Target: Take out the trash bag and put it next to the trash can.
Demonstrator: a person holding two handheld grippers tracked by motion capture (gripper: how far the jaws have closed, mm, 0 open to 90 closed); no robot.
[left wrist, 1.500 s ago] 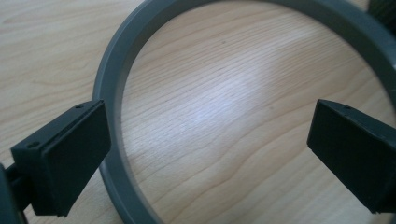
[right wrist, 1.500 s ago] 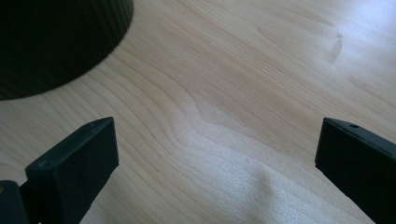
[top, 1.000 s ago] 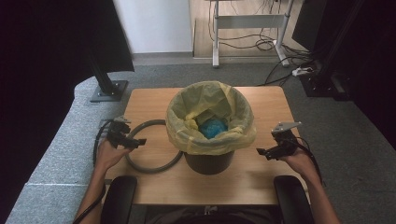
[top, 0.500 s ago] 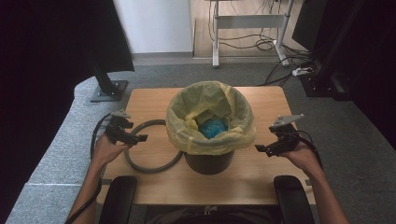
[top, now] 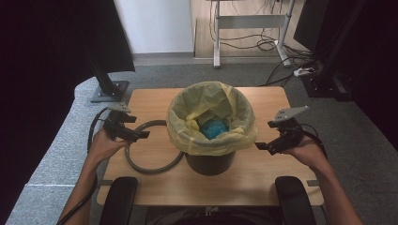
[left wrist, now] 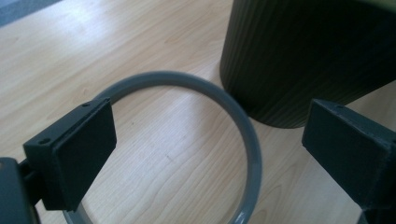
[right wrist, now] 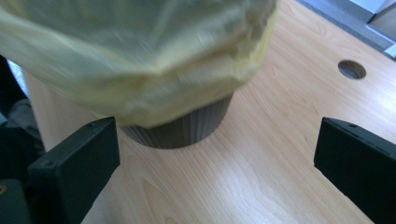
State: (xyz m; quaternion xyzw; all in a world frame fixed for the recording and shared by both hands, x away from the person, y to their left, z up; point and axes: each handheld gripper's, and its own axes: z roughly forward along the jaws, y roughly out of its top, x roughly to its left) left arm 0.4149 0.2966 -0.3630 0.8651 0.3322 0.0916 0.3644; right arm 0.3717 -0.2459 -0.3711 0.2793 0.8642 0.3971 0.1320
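**A Wooden Table With a Bin and a Ring**

A small table [top: 263, 173] stands on a grey carpet floor [top: 356, 140]. Its top is light wood with fine lines running through it. A dark bin [top: 210, 161] stands on the table, near the middle. The bin has ribbed sides. A yellow bag [top: 187, 136] lines the bin and folds over its rim. A grey ring [top: 145, 167] lies flat on the wood, to the left of the bin. The ring comes right up to the foot of the bin. In the right gripper view, a small round hole [right wrist: 351, 69] shows in the table top.
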